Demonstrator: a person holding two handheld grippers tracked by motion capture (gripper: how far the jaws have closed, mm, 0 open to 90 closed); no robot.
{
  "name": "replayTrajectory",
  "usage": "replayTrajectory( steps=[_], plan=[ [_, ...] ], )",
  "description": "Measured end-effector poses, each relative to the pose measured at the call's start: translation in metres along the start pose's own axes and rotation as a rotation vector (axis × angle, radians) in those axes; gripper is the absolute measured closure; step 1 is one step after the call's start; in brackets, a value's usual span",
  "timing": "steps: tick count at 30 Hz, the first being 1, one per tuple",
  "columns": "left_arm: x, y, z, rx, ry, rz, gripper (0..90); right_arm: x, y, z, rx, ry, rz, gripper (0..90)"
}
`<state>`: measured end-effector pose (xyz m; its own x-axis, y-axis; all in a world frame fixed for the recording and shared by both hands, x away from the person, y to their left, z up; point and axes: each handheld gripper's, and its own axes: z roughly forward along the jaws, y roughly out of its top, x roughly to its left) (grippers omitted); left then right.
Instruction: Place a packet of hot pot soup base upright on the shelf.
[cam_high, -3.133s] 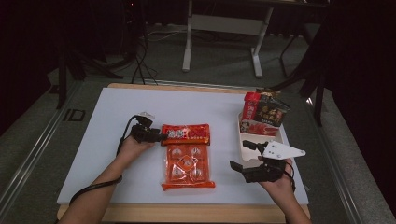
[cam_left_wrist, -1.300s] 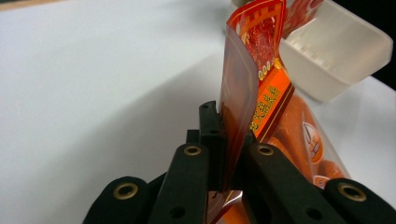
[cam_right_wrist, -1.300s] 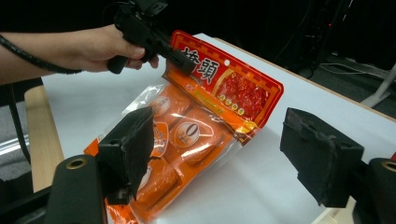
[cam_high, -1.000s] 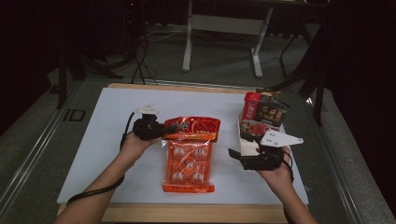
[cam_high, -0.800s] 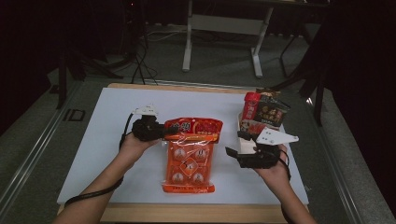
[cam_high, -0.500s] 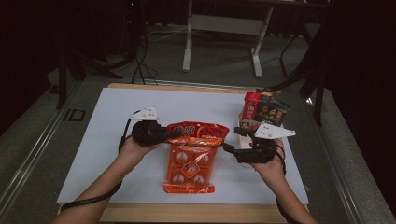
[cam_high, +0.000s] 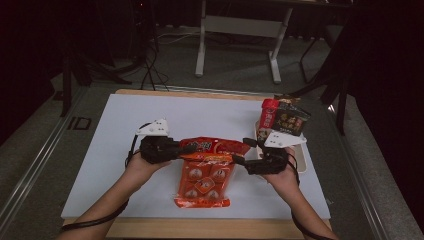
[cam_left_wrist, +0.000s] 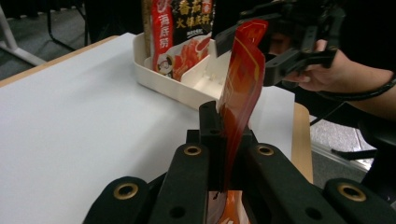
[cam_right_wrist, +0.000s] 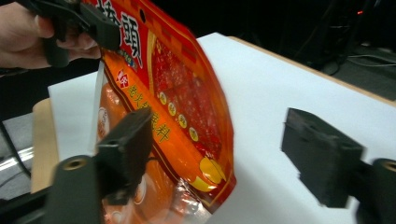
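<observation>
L gripper (cam_high: 189, 148) is clamped on the red sauce packet (cam_high: 215, 146), lifted off the orange pouch (cam_high: 204, 181) below; R gripper (cam_high: 239, 151), jaws wide & closing, straddles its far end w/o gripping, so handover to the tray (cam_high: 299, 142) remains.

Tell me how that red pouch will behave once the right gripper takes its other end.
Probably floppy: the red pouch bows while the left gripper pinches one edge. Its glossy film may slip. The right gripper is open, so expect sag.
</observation>
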<state>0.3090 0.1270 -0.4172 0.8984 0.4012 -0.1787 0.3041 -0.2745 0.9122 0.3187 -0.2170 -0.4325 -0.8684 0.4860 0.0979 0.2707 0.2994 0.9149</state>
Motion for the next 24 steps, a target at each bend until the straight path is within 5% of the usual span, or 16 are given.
replayTrajectory(
  steps=[8,13,19,24],
  plan=[
    [-0.007,0.001,-0.001,-0.002,-0.006,0.013,89.3,0.002,-0.005,0.005,0.034,0.072,-0.019,58.3],
    [-0.010,0.002,-0.001,-0.008,-0.011,0.015,89.3,0.003,-0.008,0.008,0.049,0.129,-0.021,68.5],
    [-0.013,0.003,-0.001,-0.008,-0.015,0.016,89.3,0.000,-0.008,0.006,0.061,0.200,0.010,87.1],
    [-0.012,0.003,-0.003,-0.003,-0.010,0.013,89.1,0.009,-0.003,0.006,0.106,0.165,-0.017,90.0]
  ],
)
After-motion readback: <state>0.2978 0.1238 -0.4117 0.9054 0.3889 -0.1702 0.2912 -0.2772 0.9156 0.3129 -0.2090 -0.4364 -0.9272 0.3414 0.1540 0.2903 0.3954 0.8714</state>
